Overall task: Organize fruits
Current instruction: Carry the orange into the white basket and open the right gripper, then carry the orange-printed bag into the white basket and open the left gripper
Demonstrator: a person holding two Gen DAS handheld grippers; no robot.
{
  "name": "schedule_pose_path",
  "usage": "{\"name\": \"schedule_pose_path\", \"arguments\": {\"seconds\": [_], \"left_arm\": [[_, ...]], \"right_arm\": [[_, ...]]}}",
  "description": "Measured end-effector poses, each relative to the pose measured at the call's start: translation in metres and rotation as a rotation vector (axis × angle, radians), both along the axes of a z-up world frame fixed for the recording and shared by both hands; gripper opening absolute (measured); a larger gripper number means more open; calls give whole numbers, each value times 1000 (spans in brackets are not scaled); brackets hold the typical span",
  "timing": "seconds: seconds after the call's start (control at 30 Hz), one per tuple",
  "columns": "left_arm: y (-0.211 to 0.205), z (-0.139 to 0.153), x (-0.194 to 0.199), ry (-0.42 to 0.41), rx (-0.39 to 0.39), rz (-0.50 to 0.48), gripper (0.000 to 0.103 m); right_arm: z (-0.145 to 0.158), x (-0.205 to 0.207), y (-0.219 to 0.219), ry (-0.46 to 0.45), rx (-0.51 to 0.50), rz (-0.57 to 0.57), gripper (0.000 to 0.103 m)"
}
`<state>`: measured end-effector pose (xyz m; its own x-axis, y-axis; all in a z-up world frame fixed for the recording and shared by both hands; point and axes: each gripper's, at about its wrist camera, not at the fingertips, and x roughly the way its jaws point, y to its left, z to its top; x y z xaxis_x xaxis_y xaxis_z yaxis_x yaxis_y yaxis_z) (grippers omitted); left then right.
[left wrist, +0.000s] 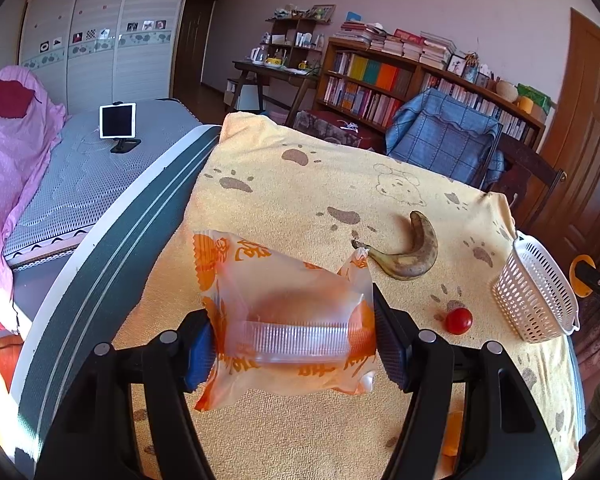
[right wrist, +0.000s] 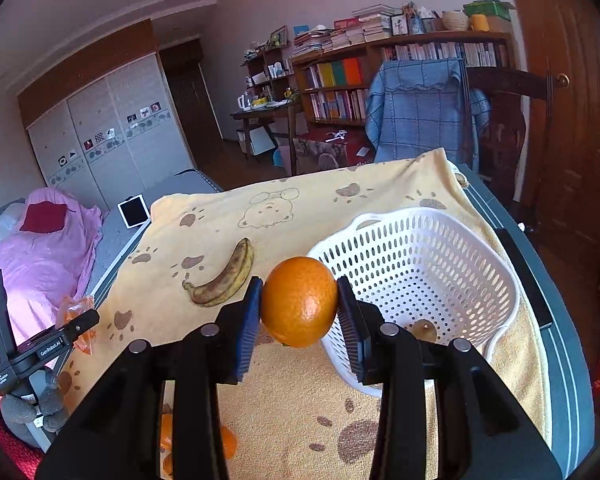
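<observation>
Right wrist view: the right gripper (right wrist: 299, 306) is clamped on an orange (right wrist: 299, 302), one blue pad pressed to each side of the fruit, which is lifted clear of the cloth. Just to the right of the orange stands a white perforated basket (right wrist: 480, 264), upright and open at the top; its near-left rim lies just behind the right pad. A small brownish item sits on the basket floor, too hidden to identify. A spotted banana (right wrist: 224, 280) lies flat on the cloth to the left of the orange, apart from both basket and gripper. The left gripper (right wrist: 44, 350) appears at the far left edge, beside the table's side.

Left wrist view: the left gripper (left wrist: 294, 338) is closed on a translucent orange-printed plastic bag (left wrist: 284, 312), its pads squeezing the bag from both sides above the cloth. Something orange shows blurred through the plastic. A cherry tomato (left wrist: 458, 321) rests on the cloth between the bag and the basket, touching neither.

Open cloth extends beyond the banana to the far table edge; the basket sits near the right edge. A yellow towel (right wrist: 300, 392) printed with paw marks and a bear outline covers the table. Beyond it are a bed with pink bedding, a bookshelf and a chair draped in blue.
</observation>
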<state>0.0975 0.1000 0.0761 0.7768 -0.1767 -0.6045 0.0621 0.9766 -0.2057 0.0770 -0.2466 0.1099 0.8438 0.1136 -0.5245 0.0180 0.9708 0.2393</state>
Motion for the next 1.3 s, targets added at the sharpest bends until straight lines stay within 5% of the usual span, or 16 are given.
{"name": "schedule_pose_path", "arguments": {"seconds": [0.23,0.7,1.13,1.3], "left_arm": [[-2,-2,1,1,6,-2,67],[-5,-4,1,4,16,-9,67],[-8,-8,0,-6,16,-18,67],[-13,-6,-2,-30,12,-34,67]], "right_arm": [[-25,28,-40,92,71,-84,38],[-51,51,-39,184,80,-98,39],[-37,23,-49,83,33,-163,40],[-33,0,-55,10,-48,-223,54]]}}
